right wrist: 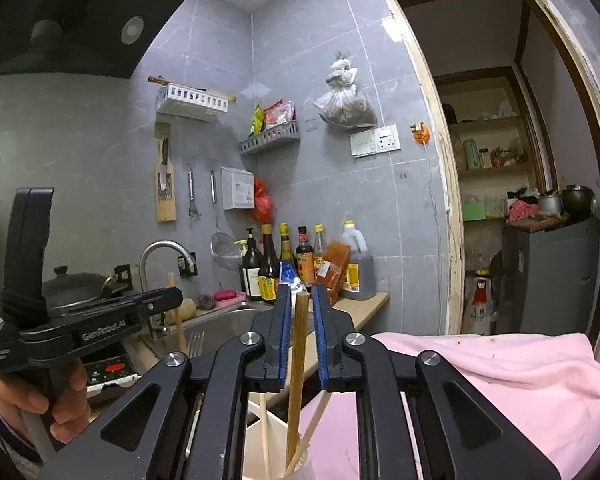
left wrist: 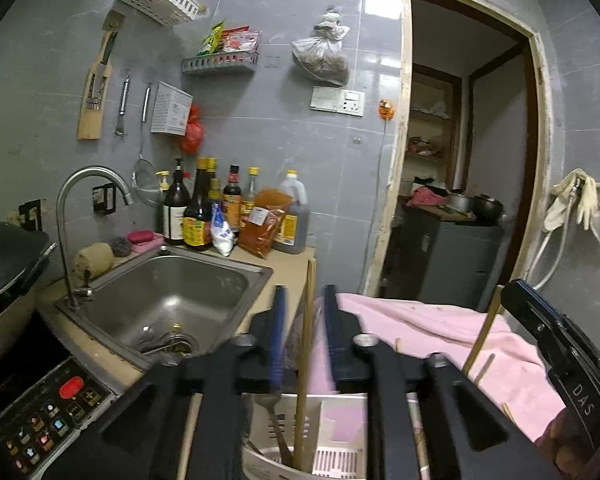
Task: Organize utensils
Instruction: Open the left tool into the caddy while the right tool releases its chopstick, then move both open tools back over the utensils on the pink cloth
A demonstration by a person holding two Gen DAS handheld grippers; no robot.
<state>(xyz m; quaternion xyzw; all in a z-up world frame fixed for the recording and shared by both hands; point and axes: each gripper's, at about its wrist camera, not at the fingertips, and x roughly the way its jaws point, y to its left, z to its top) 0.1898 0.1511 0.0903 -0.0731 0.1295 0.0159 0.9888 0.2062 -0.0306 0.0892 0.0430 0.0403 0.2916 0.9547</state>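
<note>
My left gripper [left wrist: 305, 300] stands open over a white slotted utensil holder [left wrist: 340, 444]. A wooden chopstick [left wrist: 306, 360] rises upright from the holder between its blue pads, with a gap on each side. A metal fork or spoon [left wrist: 274, 416] leans in the same holder. My right gripper [right wrist: 301, 300] is open too, and a thicker wooden stick [right wrist: 298, 360] stands between its pads without touching them. Its lower end sits in a white holder [right wrist: 256, 440] with other chopsticks [right wrist: 265, 432]. A hand [right wrist: 28, 396] grips the left tool's handle.
A pink cloth [left wrist: 440, 332] lies to the right of the holder. Left of it are a steel sink [left wrist: 168, 292] with a tap [left wrist: 66, 216], sauce bottles [left wrist: 198, 208] at the wall, an induction cooker [left wrist: 52, 412] and a dark wok [left wrist: 8, 256]. A doorway [left wrist: 468, 160] opens at right.
</note>
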